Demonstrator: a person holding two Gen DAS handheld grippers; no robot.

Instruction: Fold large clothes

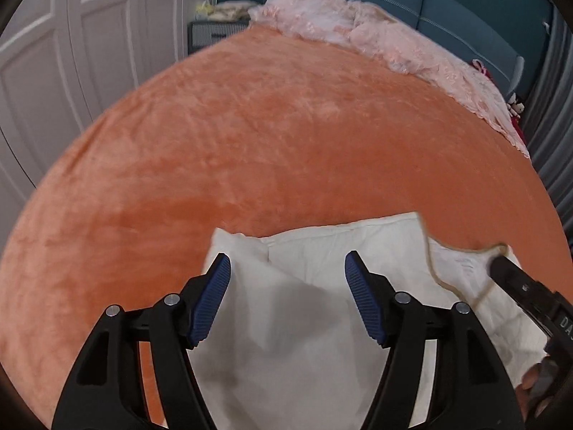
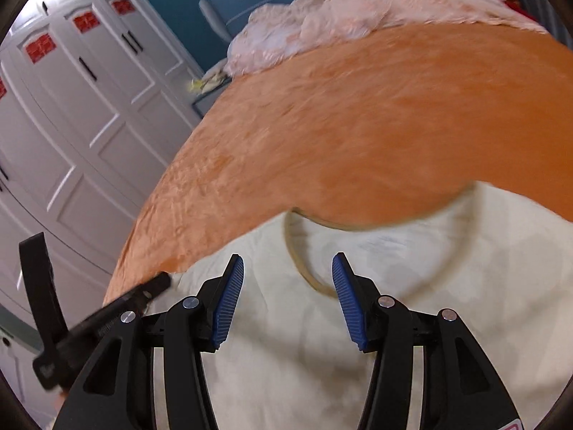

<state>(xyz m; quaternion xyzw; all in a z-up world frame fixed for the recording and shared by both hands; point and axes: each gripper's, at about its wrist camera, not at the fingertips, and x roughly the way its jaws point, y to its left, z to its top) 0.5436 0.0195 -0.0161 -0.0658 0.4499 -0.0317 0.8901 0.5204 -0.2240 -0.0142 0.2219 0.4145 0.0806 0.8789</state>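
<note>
**Both grippers empty above a cream T-shirt on the bed**

The left gripper hangs with its jaws apart and nothing between the blue pads; under it lies the T-shirt, at the near edge of the bed's orange blanket. The right gripper also stands apart and empty, poised over the shirt's neckline, which curves between its two fingers. No pad presses on cloth in either view.

The shirt looks like thin cotton: light, limp and quick to crease, with shallow wrinkles and one flap already turned over on the left side. It should lift easily but will sag and bunch from any single pinch, so two holds set well apart would probably keep an edge straight. The ribbed collar is thicker and likely gives a firmer bite than the plain body; shoulder seams or a hem corner would serve as well. The plush blanket underneath may drag at the fabric, so lifting an edge clear seems safer than sliding it. A pile of pale pink lace bedding lies at the far end, well apart from the shirt.
</note>
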